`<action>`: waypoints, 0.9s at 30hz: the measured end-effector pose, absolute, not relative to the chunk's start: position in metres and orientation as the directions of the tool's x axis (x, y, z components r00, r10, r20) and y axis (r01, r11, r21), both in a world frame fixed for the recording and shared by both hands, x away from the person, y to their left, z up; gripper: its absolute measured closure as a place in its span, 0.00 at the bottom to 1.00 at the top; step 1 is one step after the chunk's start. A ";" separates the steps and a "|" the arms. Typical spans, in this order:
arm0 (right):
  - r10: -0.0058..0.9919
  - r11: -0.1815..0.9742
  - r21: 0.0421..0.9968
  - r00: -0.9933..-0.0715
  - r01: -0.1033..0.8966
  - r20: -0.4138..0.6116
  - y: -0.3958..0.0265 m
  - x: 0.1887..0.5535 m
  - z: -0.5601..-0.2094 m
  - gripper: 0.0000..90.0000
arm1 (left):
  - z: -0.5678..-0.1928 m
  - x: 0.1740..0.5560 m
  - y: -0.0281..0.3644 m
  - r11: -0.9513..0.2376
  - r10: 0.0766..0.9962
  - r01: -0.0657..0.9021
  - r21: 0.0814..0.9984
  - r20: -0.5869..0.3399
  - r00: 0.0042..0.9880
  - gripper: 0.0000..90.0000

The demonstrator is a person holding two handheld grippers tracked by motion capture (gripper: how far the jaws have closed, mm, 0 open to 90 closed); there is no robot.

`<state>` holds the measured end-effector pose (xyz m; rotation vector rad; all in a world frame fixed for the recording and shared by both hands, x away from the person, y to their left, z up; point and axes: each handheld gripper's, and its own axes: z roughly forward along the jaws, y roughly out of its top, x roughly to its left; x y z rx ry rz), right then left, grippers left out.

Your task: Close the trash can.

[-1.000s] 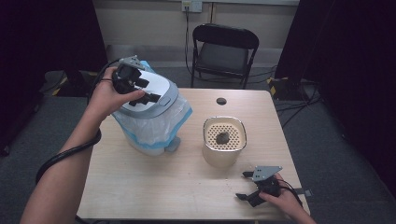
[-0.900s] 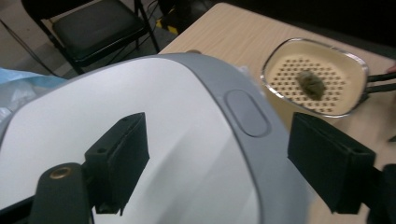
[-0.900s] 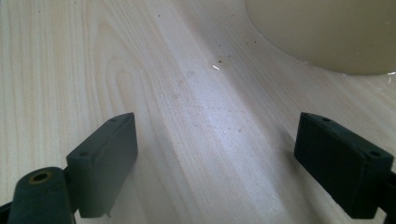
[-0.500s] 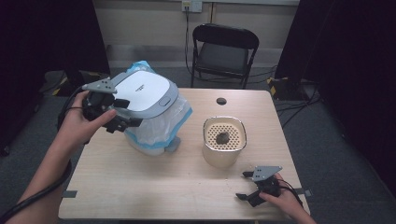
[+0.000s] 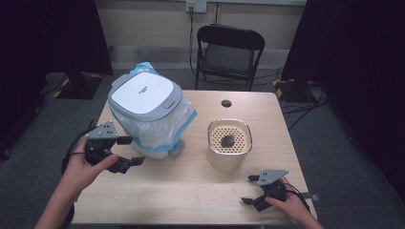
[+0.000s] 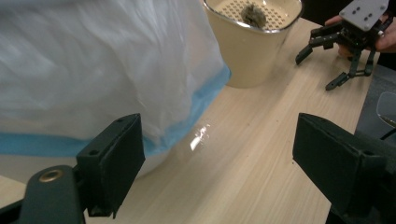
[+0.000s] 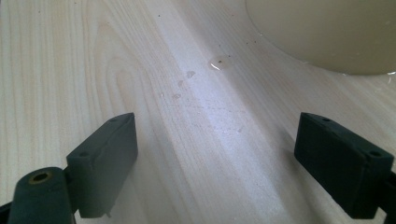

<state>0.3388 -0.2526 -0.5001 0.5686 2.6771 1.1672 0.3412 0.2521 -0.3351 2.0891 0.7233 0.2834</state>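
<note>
Since the earlier frames the left gripper (image 5: 125,151) has dropped from the bin's lid to the table's near left edge, its jaws having just been opening and now parted with nothing between them; the right gripper (image 5: 254,190) has kept its place at the near right, jaws wide and empty. From above, the lidded bin (image 5: 144,98) shows whole on the table (image 5: 191,191), left of the beige pot (image 5: 229,148); the left gripper view cuts it down to its white, blue-hemmed liner (image 6: 102,70). A dark lump (image 5: 228,140) on the pot's perforated insert is too small to identify; the right gripper view catches just the pot's wall (image 7: 327,32).
</note>
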 end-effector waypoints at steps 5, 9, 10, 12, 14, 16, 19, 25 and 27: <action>0.407 0.622 0.733 -0.914 0.277 0.000 -0.253 0.339 -0.500 0.14 | -0.363 0.337 0.245 -0.448 0.574 0.387 0.806 -0.073 0.816 0.18; 0.407 0.622 0.732 -0.913 0.278 0.001 -0.253 0.339 -0.500 0.14 | -0.383 0.335 0.241 -0.444 0.560 0.393 0.805 -0.093 0.823 0.18; 0.407 0.622 0.733 -0.914 0.277 0.000 -0.253 0.339 -0.500 0.14 | -0.389 0.335 0.239 -0.439 0.559 0.395 0.807 -0.099 0.823 0.18; 0.407 0.622 0.732 -0.913 0.278 0.001 -0.253 0.339 -0.500 0.14 | -0.398 0.334 0.236 -0.447 0.546 0.391 0.805 -0.100 0.832 0.18; 0.407 0.622 0.732 -0.913 0.278 0.001 -0.253 0.339 -0.500 0.14 | -0.406 0.333 0.232 -0.446 0.544 0.396 0.802 -0.108 0.832 0.18; 0.407 0.622 0.732 -0.913 0.278 0.001 -0.253 0.339 -0.500 0.14 | -0.415 0.333 0.229 -0.445 0.540 0.395 0.804 -0.111 0.834 0.18; 0.407 0.622 0.732 -0.913 0.278 0.001 -0.253 0.339 -0.500 0.14 | -0.424 0.333 0.226 -0.443 0.537 0.399 0.803 -0.118 0.835 0.18; 0.406 0.622 0.733 -0.914 0.276 -0.001 -0.253 0.339 -0.500 0.14 | -0.448 0.332 0.218 -0.461 0.531 0.408 0.788 -0.124 0.839 0.18; 0.406 0.622 0.733 -0.914 0.277 0.000 -0.253 0.339 -0.500 0.14 | -0.455 0.332 0.215 -0.472 0.527 0.409 0.781 -0.122 0.841 0.18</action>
